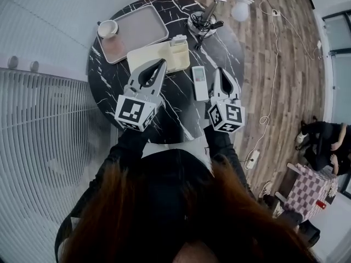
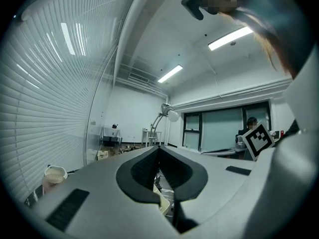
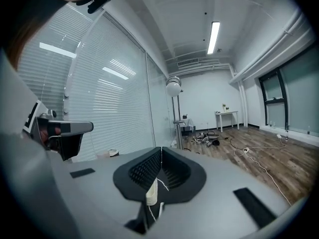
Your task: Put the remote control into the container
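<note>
My left tongs (image 1: 162, 64) and right tongs (image 1: 220, 71) are both closed and empty over the round marble desk (image 1: 178, 111). The white remote control (image 1: 199, 83) lies flat between them, just beside the cream container (image 1: 153, 52).

Slim pale remote control (image 1: 199, 83) lying flat on dark marbled surface (image 1: 181, 116), long axis pointing away from person, resting outside container (image 1: 159, 57). Cream, shallow, rectangular container sitting open-topped just beside remote control's far end, to its left.
</note>
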`<state>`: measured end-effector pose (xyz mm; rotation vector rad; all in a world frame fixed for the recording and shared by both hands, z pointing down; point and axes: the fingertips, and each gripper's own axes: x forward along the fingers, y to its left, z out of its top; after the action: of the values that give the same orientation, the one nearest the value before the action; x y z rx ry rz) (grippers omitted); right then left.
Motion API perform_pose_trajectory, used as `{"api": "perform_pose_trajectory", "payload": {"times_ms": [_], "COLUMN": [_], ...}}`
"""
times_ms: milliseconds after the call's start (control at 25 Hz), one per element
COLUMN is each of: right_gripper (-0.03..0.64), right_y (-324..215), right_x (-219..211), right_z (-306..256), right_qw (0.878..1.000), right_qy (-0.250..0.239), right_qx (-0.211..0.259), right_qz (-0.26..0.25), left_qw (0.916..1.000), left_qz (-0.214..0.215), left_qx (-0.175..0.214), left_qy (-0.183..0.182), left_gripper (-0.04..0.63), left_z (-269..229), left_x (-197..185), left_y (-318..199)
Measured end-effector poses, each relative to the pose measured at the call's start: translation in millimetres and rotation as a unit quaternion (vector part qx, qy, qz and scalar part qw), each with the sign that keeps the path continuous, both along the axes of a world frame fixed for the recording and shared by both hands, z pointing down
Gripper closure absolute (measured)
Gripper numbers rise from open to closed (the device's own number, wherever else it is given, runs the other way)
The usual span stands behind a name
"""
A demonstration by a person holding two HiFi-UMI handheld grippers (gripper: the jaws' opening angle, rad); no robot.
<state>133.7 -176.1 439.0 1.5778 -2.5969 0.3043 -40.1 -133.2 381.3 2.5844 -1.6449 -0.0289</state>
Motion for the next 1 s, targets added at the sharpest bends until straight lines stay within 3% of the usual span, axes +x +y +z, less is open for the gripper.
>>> {"api": "perform_pose_trajectory", "payload": {"times_ms": [480,880,1000], "right_gripper": [0.597,0.588,0.457], "right_y": [-21.4,-33.3,-33.4], "right_x": [-4.5,-18.0,-24.0], "right_z": [50.0,128.4,158.4], "right_qw": [0.998,0.983,0.971], "right_qy": [0.001,0.076,0.099], "right_qx": [-0.057,-0.163,-0.211], "right_qz": [-0.025,-0.041,-0.056], "left_qw": [0.9998,0.9998,0.9998], "left_qz": [0.001,0.005,0.004], "left_qx": [-0.020,-0.016,-0.016], "left_qy": [-0.002,-0.009,-0.008], "left_gripper": [0.597,0.597,0.597], "left_z": [19.7,21.7,23.0], "left_x": [12.5,23.4,24.1], "left_y": [-31.6,-43.8,-44.9]}}
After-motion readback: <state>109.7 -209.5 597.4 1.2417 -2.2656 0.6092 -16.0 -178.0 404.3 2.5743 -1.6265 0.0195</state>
